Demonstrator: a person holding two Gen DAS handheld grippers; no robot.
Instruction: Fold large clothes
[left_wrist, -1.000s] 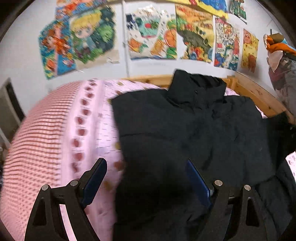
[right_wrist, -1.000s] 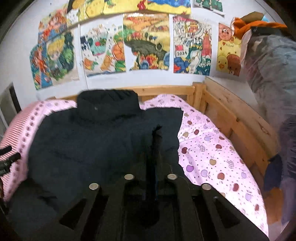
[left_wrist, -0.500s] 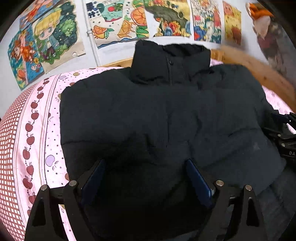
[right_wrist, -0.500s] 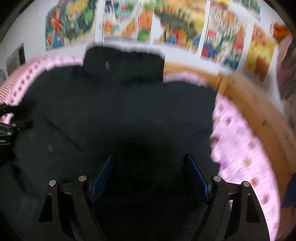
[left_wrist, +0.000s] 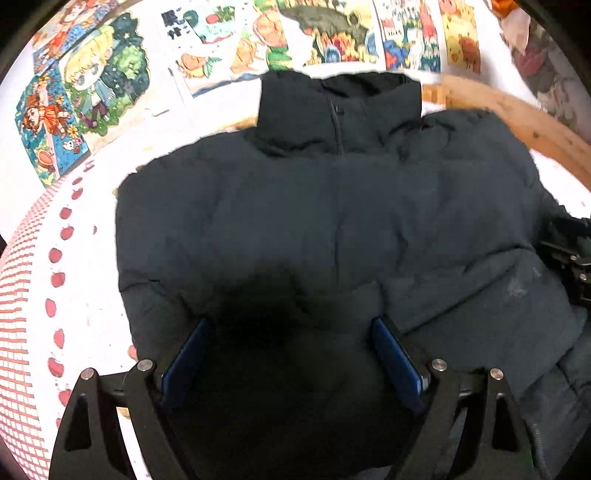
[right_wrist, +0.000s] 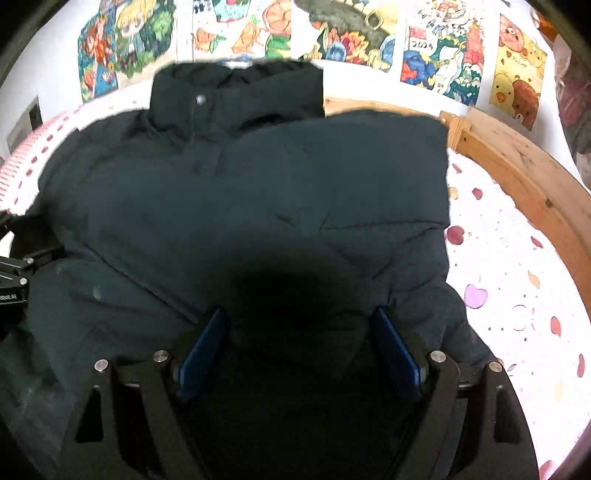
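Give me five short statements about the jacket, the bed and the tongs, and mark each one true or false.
1. The black puffer jacket lies on a pink patterned bedsheet. True.
2. The jacket's collar points toward the wall with the posters. True.
3. The left tongs are clamped shut. False: their blue pads stand wide apart over the jacket.
4. The bed frame is metal. False: it is light wood.
5. The right tongs grip a sleeve. False: the jaws are opening, with dark fabric lying below them.
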